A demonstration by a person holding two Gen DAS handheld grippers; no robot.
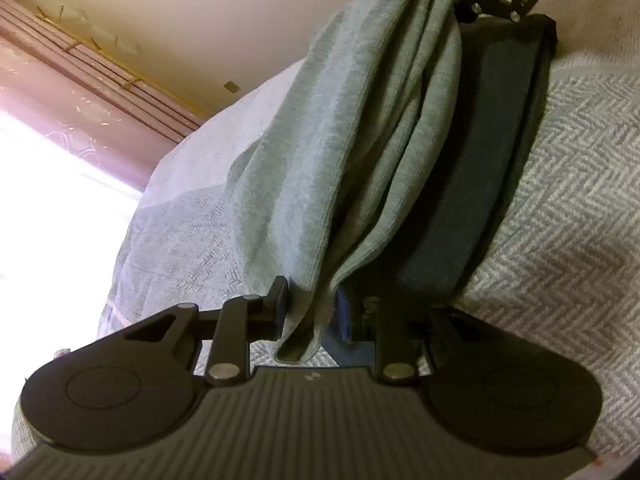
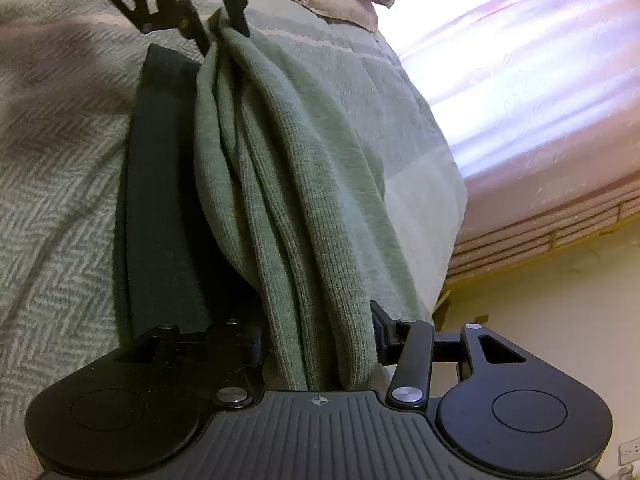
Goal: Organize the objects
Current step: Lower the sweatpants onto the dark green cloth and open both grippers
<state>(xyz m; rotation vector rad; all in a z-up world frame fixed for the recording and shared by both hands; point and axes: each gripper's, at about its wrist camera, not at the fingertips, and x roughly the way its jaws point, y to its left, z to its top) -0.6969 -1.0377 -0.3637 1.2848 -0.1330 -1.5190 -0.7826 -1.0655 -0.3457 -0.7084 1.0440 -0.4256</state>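
Biggest thing here is the bed (image 1: 560,208), covered in a grey herringbone blanket, spreading out under and to both sides of the fingers. Past its edge there's a pink curtain (image 2: 540,80) with bright light coming through.

Next, the green knit garment (image 1: 320,152): it's strung between the two grippers, bunched into long folds, hanging just above the blanket. Right beside it, on the blanket, lies a dark folded cloth (image 2: 160,200), maybe navy, hard to say in this light.

The left gripper (image 1: 310,304) is pinching one end of the green knit between its fingers. The right gripper (image 2: 316,344) has its fingers clamped on the other, thicker bunch of the same garment.
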